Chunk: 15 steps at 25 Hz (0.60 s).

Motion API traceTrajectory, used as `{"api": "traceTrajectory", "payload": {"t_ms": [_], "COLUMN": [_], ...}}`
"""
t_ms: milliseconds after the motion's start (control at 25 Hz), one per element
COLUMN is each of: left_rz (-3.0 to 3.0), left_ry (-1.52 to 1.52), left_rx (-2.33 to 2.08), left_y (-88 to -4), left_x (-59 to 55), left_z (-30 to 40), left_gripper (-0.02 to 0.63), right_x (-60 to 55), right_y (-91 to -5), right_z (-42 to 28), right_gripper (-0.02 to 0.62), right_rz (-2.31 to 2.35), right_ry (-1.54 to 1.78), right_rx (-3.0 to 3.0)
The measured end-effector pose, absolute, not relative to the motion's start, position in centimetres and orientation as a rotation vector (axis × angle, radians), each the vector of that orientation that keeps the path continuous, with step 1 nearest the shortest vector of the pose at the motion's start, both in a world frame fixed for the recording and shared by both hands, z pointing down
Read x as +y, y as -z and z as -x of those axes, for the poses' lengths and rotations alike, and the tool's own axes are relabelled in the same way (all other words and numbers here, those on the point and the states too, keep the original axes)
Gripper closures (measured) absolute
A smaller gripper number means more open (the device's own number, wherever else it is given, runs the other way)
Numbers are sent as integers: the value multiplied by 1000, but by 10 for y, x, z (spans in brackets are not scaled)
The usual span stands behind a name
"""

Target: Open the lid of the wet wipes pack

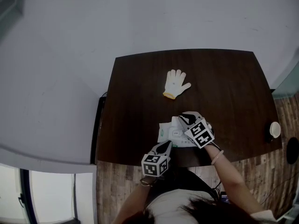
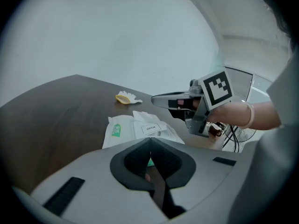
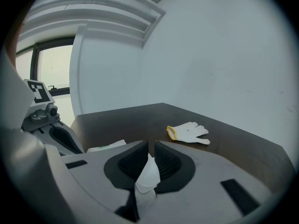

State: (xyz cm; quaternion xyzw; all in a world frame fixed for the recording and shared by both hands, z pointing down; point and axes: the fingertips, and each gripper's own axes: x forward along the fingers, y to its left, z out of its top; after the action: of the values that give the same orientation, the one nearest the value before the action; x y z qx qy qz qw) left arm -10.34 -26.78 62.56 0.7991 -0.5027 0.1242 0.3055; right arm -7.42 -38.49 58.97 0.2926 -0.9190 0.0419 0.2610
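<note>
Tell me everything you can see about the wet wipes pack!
The pack is white, soft and crinkly, with a green mark and a label reading OPEN. It lies flat on the dark table, near the person's edge. The left gripper pinches its near edge. The right gripper is above it, a thin white piece between its fingers: lid or wipe, I cannot tell.

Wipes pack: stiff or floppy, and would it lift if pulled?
Probably soft: the pack looks creased and lies flat. Likely light, since the left gripper clamps its edge down. Its flap looks thin, bending in the right gripper.
</note>
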Motion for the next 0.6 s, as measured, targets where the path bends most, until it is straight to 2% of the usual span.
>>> {"api": "traceTrajectory", "payload": {"t_ms": [600], "left_rz": [-2187], "left_ry": [-258], "left_rx": [-1576], "left_y": [-553], "left_x": [-271], "left_z": [118], "left_gripper": [588], "right_x": [-340], "right_y": [-541], "right_z": [40], "right_gripper": [584], "right_rz": [-911], "right_ry": [-53], "right_rx": [-2568]}}
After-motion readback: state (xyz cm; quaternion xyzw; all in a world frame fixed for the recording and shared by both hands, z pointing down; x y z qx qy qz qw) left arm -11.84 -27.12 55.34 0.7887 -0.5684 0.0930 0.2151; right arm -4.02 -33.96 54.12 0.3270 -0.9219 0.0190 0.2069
